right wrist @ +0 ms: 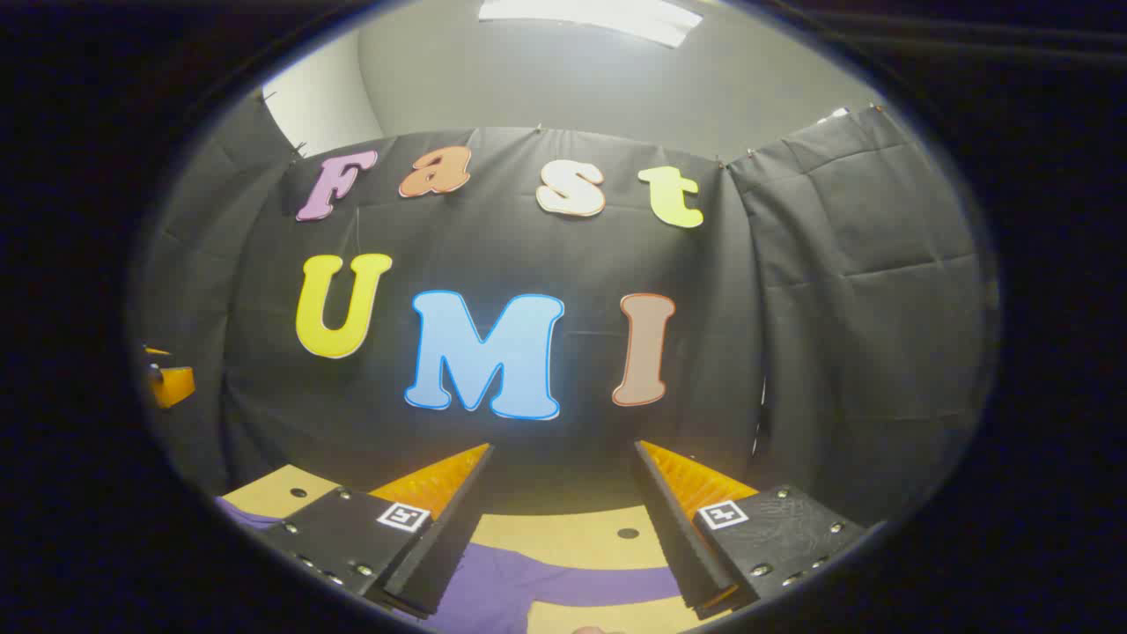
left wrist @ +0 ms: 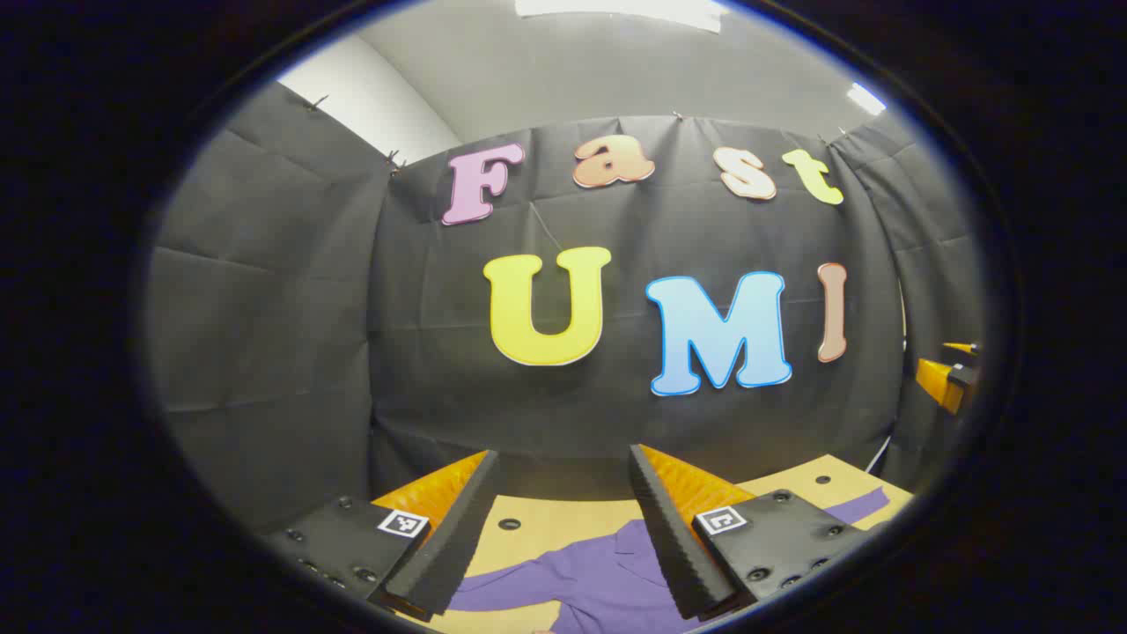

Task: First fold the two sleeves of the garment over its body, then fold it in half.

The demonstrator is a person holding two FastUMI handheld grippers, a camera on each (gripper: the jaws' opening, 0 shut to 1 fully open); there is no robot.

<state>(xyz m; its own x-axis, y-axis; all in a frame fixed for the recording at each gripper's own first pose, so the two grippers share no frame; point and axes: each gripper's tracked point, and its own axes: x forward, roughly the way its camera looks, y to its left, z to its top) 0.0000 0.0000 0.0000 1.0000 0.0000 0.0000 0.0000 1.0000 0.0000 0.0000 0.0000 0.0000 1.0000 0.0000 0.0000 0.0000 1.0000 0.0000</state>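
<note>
A purple garment [left wrist: 581, 581] lies spread flat on the tan table [left wrist: 563, 519], its collar toward the back wall. In the left gripper view one sleeve stretches left under my left gripper [left wrist: 563, 467] and the other sleeve tip [left wrist: 858, 506] reaches far right. My left gripper is held above the garment, open, with nothing between its fingers. In the right gripper view the purple garment [right wrist: 528, 586] and a sleeve [right wrist: 607, 583] lie below my right gripper [right wrist: 563, 458], which is also open and empty above the table [right wrist: 563, 533].
The black cloth wall stands close behind the table. The tabletop has several small round holes [left wrist: 509, 524]. The other gripper shows at the right edge of the left gripper view [left wrist: 946, 379] and at the left edge of the right gripper view [right wrist: 167, 380].
</note>
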